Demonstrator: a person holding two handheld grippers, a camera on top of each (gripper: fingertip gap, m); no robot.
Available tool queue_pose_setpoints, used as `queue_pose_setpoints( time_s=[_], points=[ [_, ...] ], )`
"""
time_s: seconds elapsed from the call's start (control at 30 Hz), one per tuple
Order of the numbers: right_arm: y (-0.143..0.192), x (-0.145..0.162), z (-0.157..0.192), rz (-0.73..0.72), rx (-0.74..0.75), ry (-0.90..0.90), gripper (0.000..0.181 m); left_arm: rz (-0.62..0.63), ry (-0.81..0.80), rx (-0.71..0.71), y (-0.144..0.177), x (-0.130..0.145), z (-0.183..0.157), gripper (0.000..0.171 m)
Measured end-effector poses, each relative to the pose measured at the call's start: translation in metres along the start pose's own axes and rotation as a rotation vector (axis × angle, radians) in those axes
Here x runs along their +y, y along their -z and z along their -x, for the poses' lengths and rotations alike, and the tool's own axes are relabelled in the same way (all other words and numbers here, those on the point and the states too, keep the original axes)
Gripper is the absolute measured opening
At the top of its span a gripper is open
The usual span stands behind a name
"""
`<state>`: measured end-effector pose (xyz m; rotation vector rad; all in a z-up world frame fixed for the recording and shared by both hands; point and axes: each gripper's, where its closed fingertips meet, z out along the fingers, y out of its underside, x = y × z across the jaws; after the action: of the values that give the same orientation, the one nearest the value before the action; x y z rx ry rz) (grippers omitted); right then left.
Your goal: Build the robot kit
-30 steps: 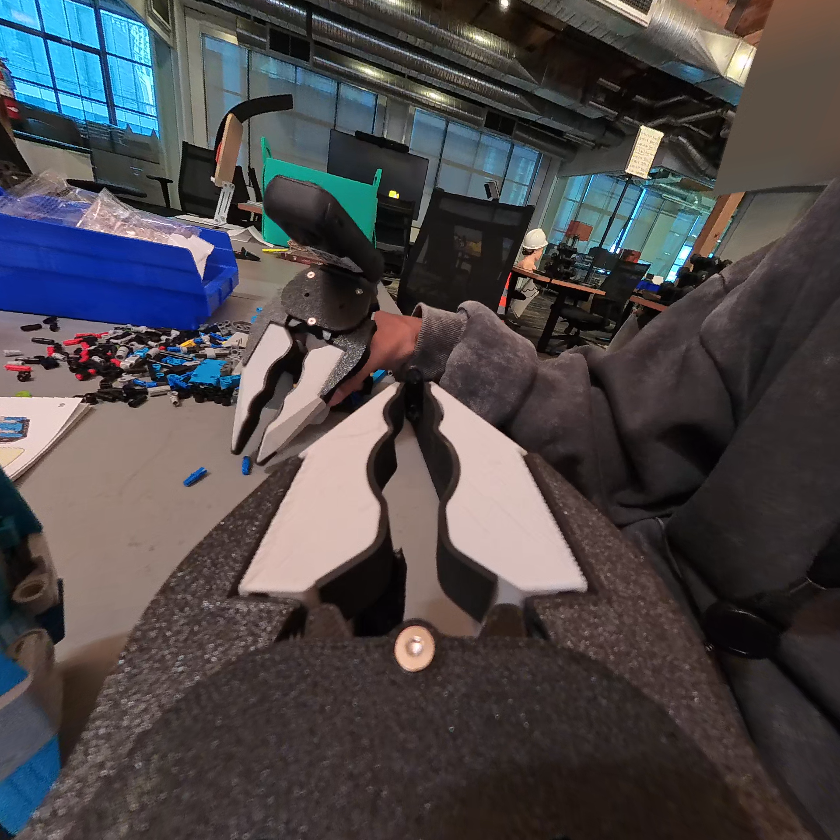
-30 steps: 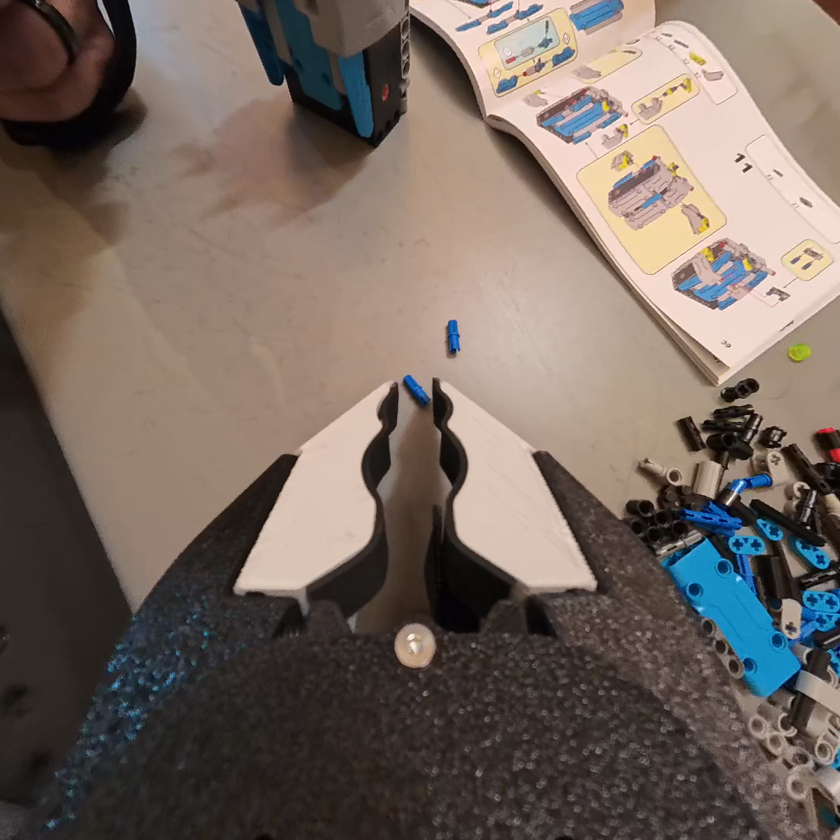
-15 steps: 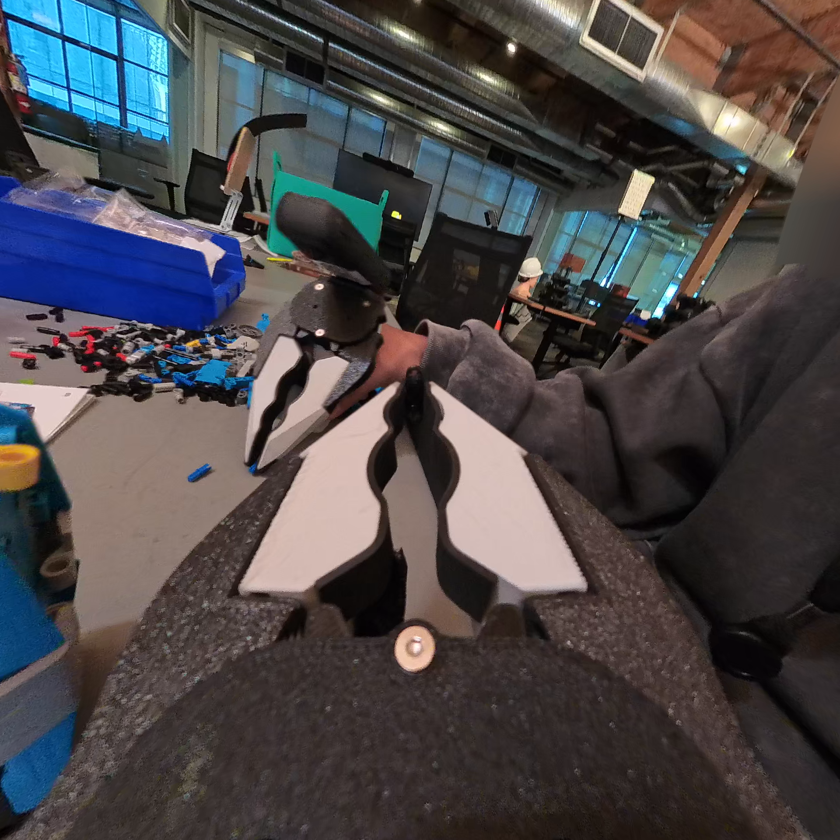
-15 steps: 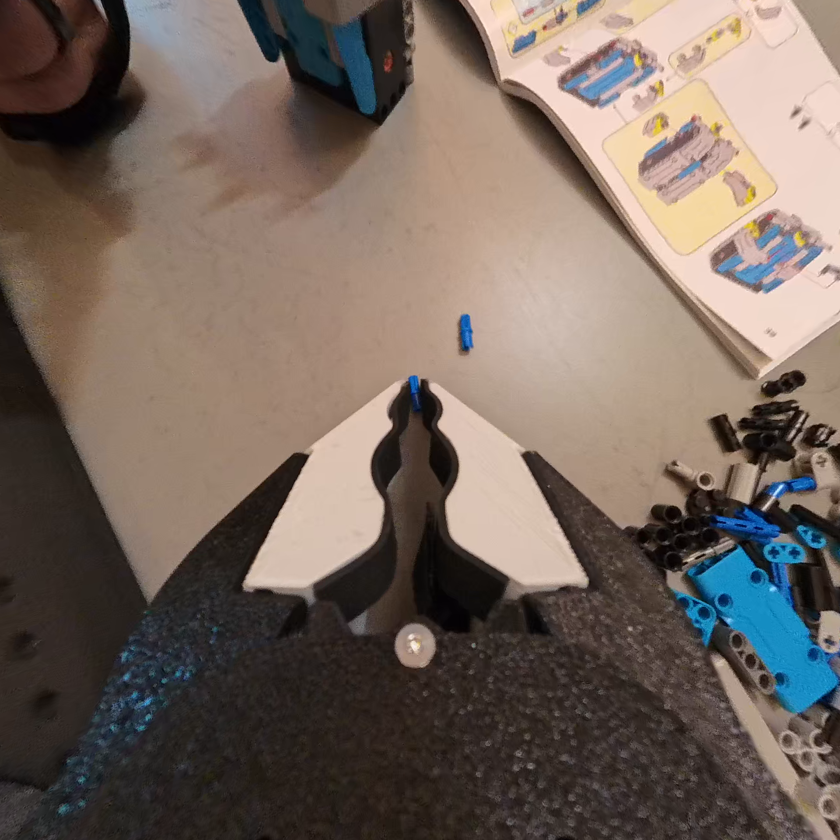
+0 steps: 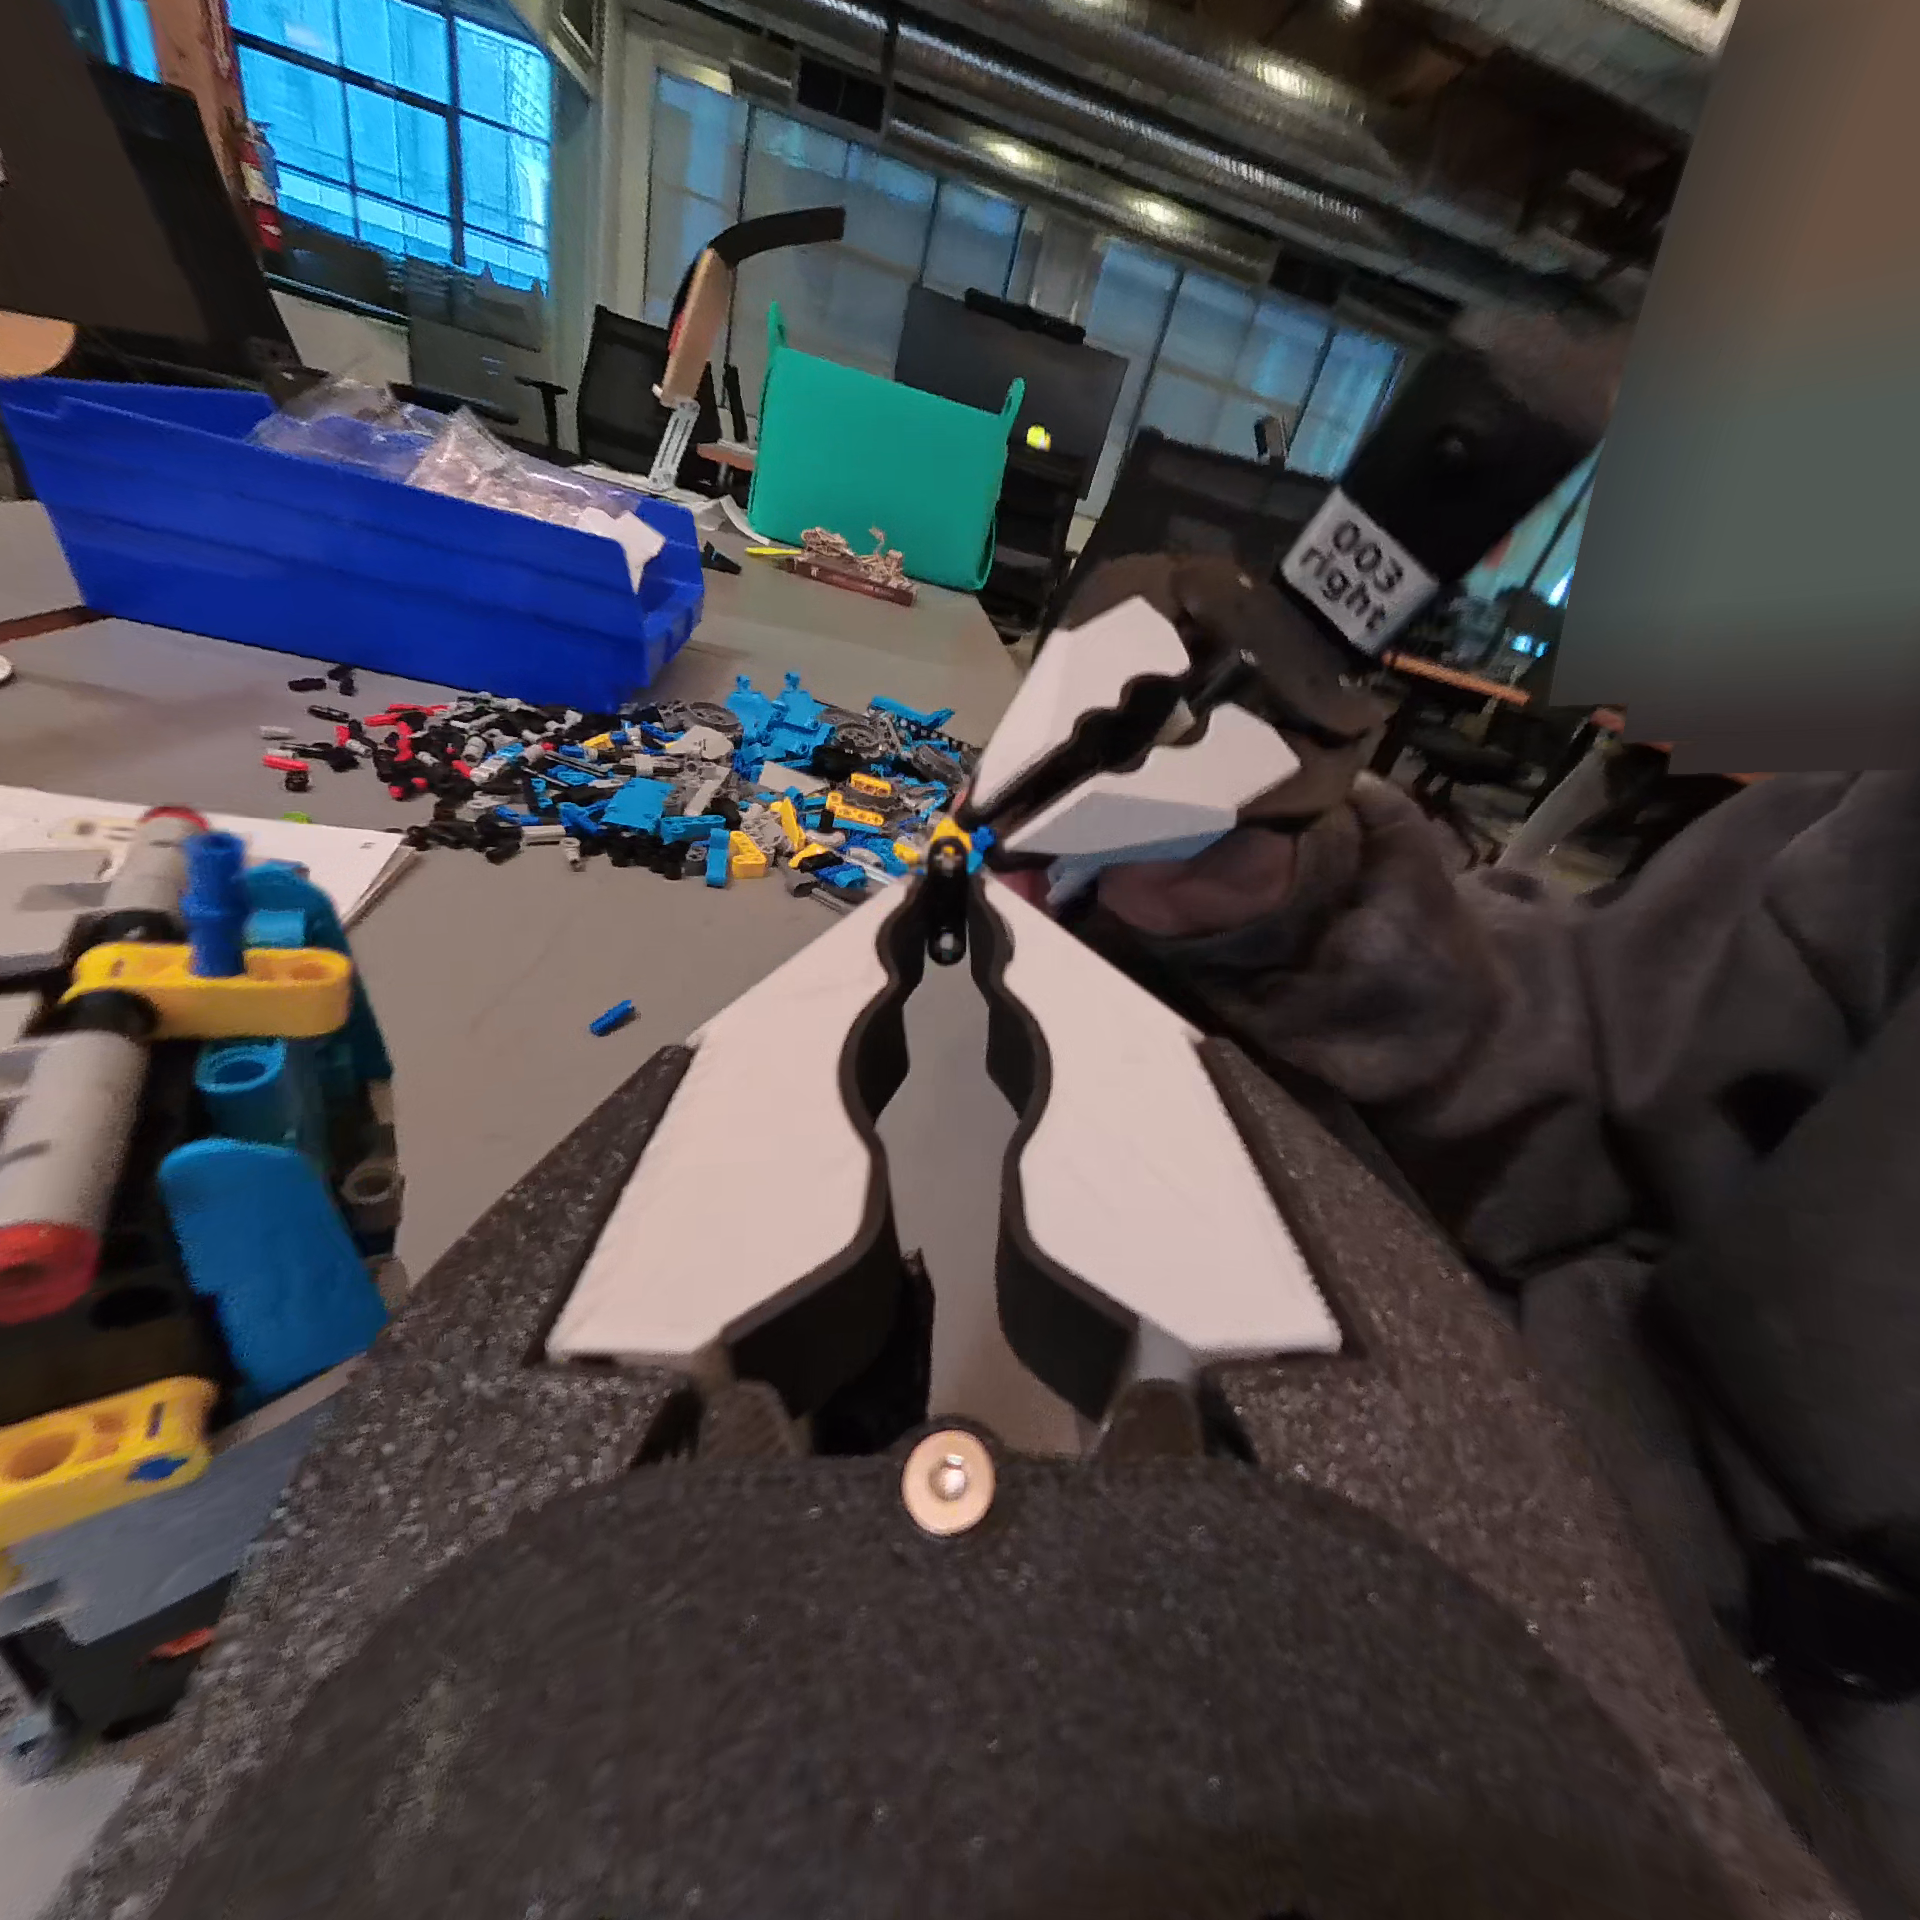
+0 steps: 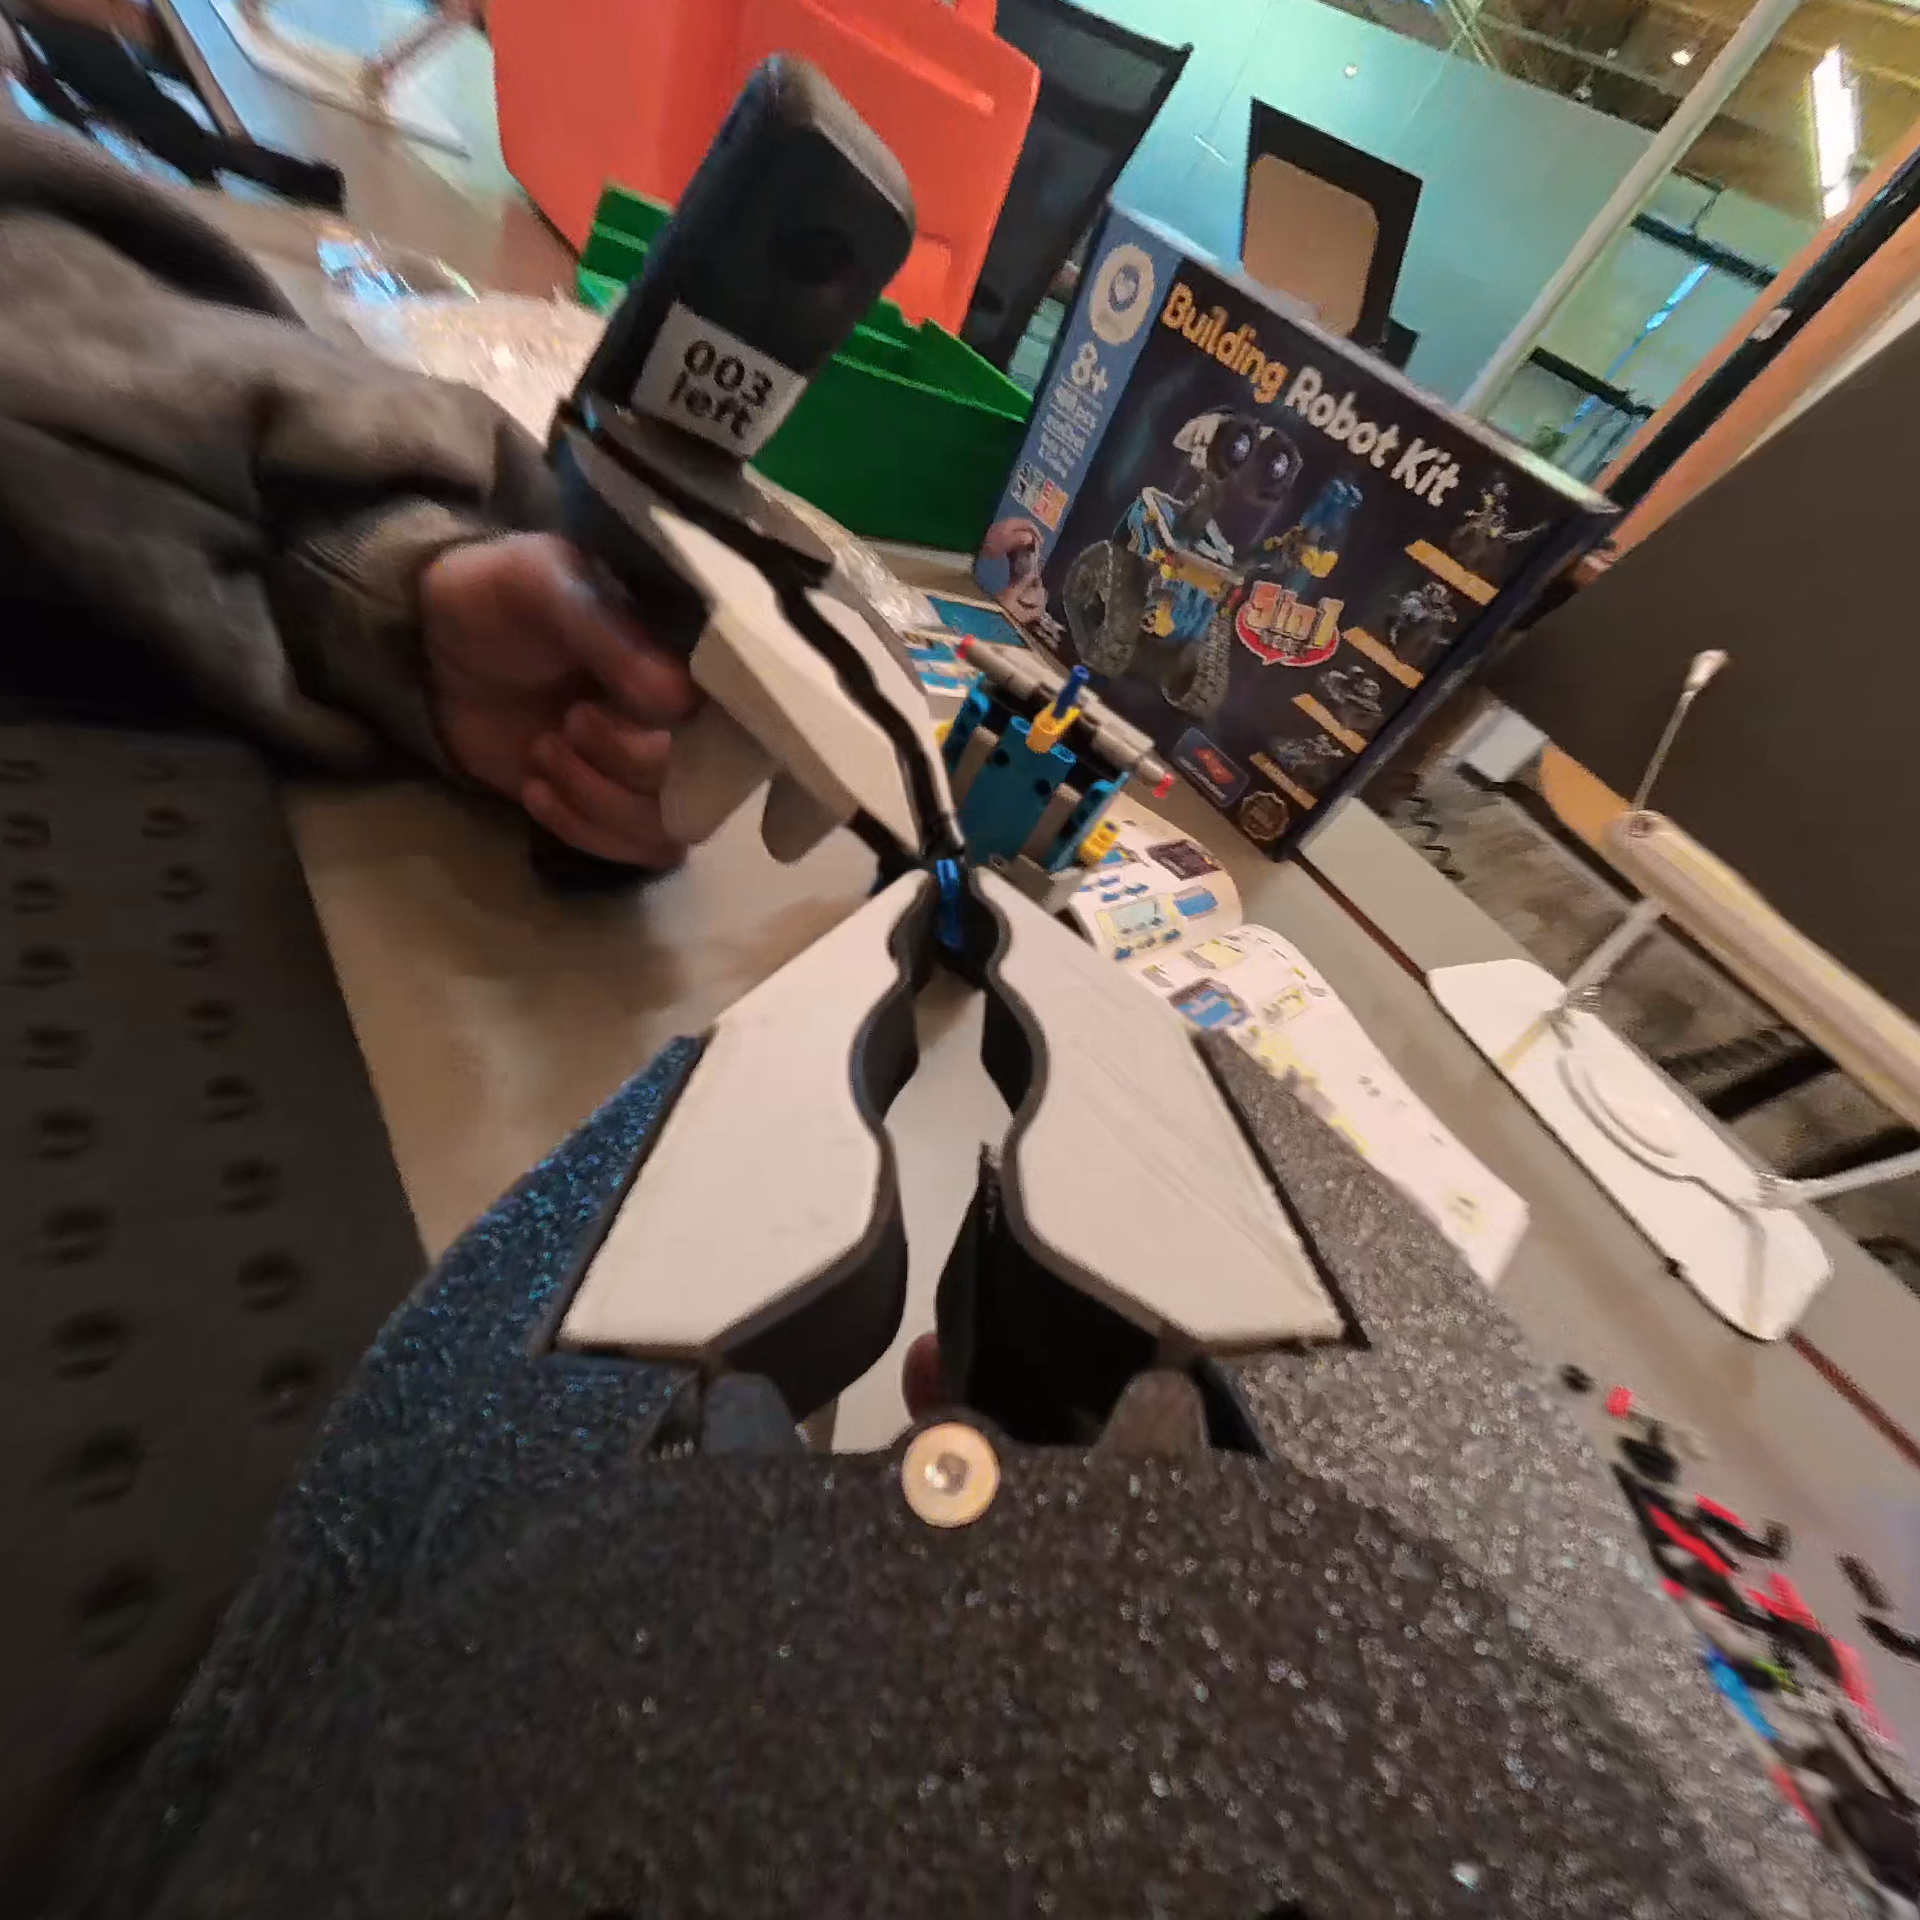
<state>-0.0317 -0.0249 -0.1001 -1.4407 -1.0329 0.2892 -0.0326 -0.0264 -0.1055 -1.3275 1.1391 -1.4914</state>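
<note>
the left tool (image 5: pixel 943 914) is clamped on a small black piece (image 5: pixel 945 902), tip to tip with the right tool (image 6: pixel 948 914), which pinches a blue pin (image 6: pixel 947 902). both hover above the grey tabletop (image 5: pixel 499 966), near the loose brick pile (image 5: pixel 665 779) and a half-built model (image 5: pixel 156 1143).

Blue pin (image 6: pixel 948 906) and black pin (image 5: pixel 945 914), tip to tip.

Your left gripper (image 5: pixel 943 914): white fingers, black part. Right gripper (image 6: pixel 948 904): blue pin (image 6: pixel 948 906). Blue bin (image 5: pixel 343 540) at 10 o'clock.
</note>
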Motion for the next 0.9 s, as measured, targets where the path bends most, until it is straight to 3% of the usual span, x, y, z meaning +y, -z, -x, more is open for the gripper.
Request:
queue_pose_setpoints(
  time_s=[0.1, 0.37, 0.67, 0.9],
  points=[
    [-0.001, 0.004, 0.003, 0.008, -0.029, -0.016, 0.004, 0.036, -0.082, -0.001, -0.003, 0.005, -0.006, 0.007],
    [0.0, 0.006, 0.01, 0.009, -0.083, -0.042, 0.003, 0.082, -0.105, 0.031, -0.004, 0.012, -0.009, 0.007],
    [0.002, 0.006, 0.021, -0.021, -0.198, -0.15, 0.002, 0.135, -0.058, 0.113, -0.004, 0.02, -0.016, 0.006],
    [0.002, 0.001, 0.02, -0.048, -0.215, -0.193, 0.005, 0.1, -0.014, 0.172, -0.001, 0.015, -0.021, 0.006]
  ],
)
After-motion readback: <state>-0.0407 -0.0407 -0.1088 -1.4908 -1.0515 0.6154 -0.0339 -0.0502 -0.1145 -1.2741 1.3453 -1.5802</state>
